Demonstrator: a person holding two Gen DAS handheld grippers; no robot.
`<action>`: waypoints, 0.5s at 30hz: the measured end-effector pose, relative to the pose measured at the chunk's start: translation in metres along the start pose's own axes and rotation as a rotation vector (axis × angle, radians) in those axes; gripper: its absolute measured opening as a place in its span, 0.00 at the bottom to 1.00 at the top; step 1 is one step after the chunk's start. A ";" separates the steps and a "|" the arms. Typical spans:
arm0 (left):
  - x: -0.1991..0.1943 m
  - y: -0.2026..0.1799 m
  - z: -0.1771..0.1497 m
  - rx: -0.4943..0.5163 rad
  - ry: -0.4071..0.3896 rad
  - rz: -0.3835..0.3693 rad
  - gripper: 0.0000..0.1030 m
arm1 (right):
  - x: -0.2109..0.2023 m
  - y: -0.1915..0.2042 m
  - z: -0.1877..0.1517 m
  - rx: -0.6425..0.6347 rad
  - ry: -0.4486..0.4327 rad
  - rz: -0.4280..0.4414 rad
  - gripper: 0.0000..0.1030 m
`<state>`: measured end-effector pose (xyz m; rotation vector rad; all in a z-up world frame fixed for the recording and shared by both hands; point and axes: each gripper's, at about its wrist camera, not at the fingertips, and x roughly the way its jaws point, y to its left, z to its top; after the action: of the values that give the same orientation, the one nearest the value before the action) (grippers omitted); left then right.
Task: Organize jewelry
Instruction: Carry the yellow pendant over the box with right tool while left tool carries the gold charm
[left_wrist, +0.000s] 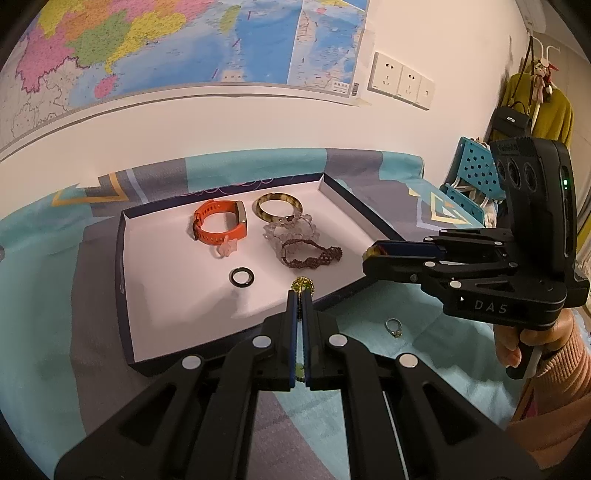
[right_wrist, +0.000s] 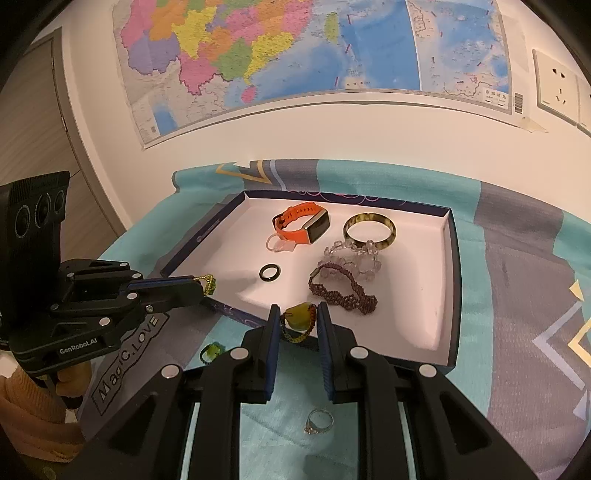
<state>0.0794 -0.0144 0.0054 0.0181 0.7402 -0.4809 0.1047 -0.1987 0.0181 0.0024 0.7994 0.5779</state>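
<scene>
My left tool (left_wrist: 300, 295) is clamped on a small green-and-gold piece (left_wrist: 303, 285), hanging over the near rim of the tray (left_wrist: 123, 266) at frame center. My right tool (right_wrist: 295, 321) grips a yellow pendant (right_wrist: 300, 318) with its cord. Next, I judge, both go into the tray; a silver ring (right_wrist: 319, 421) waits at the bottom on the cloth.

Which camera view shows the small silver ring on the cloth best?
The right wrist view: the small silver ring lies close, unobstructed, below the right gripper, its setting visible. In the left wrist view it appears smaller, farther away.
</scene>
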 end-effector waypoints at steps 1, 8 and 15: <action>0.001 0.001 0.000 -0.003 0.002 -0.003 0.03 | 0.000 -0.001 0.000 0.001 0.000 0.000 0.18; 0.004 0.006 0.003 -0.017 0.010 -0.002 0.03 | 0.007 -0.003 0.005 -0.001 0.007 -0.007 0.18; 0.009 0.009 0.006 -0.021 0.014 0.005 0.03 | 0.016 -0.005 0.007 0.000 0.016 -0.006 0.18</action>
<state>0.0930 -0.0114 0.0028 0.0039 0.7590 -0.4690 0.1206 -0.1942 0.0112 -0.0044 0.8146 0.5723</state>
